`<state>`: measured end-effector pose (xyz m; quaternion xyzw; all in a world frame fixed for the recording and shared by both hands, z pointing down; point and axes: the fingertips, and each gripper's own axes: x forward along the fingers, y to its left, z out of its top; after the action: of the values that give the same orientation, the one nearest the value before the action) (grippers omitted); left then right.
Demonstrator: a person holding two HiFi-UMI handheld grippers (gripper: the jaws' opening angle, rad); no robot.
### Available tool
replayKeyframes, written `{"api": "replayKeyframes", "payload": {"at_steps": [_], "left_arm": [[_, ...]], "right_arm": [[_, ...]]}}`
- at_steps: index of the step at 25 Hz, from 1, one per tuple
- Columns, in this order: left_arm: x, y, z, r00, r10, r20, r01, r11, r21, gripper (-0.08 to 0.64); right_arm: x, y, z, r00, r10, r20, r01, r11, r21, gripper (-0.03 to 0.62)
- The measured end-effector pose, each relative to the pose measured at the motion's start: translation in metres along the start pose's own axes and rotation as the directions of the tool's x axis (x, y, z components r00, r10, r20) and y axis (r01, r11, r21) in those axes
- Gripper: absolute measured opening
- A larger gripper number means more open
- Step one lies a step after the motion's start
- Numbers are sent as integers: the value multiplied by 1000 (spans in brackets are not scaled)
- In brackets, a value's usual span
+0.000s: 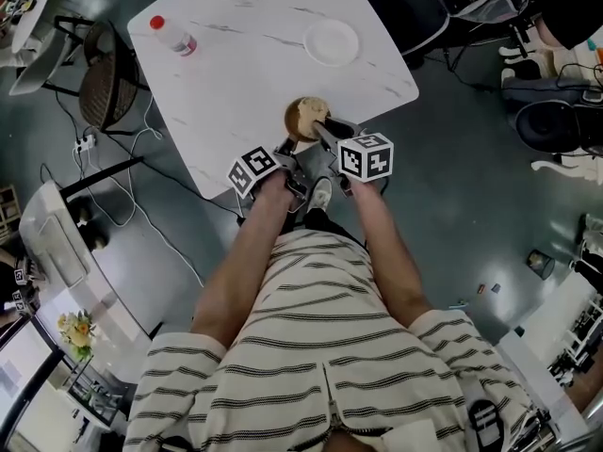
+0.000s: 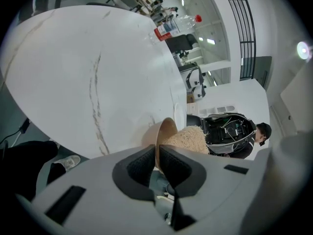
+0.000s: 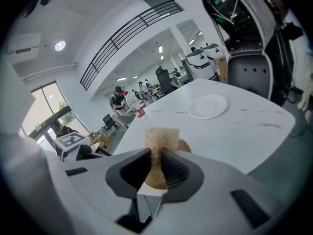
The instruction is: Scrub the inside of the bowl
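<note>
Right tool [image 3: 156, 160]: jaws narrow, clamped on the scrub pad [image 3: 160, 138], which stands up out of them. The bowl [image 3: 184, 145] lies directly behind the pad, against it, at frame centre.

Left tool [image 2: 156, 158]: jaws narrow, clamped across the bowl's rim, with the wall between the pads. In the left gripper view the bowl's mouth faces frame right and the pad fills it.

In the head view both tools meet the bowl from below, at the lower edge of the counter [image 1: 245, 55].

The bowl is round and has no long axis. The pad's long axis runs along the right tool's jaws.

Judgement: strokes should travel into the mouth while the left tool braces the rim.
</note>
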<state>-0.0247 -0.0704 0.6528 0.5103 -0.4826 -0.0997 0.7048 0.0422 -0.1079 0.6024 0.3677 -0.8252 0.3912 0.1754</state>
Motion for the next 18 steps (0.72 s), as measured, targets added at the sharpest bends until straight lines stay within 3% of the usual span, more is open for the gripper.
{"api": "replayKeyframes", "payload": {"at_steps": [10, 18], "left_arm": [[-14, -6, 9, 1000, 1, 22, -3, 998, 69, 11], [-18, -4, 12, 1000, 0, 29, -2, 998, 70, 55]], "right_arm": [[-9, 4, 8, 999, -7, 31, 6, 999, 34, 71], [-16, 11, 14, 999, -5, 49, 4, 1000, 20, 71]]}}
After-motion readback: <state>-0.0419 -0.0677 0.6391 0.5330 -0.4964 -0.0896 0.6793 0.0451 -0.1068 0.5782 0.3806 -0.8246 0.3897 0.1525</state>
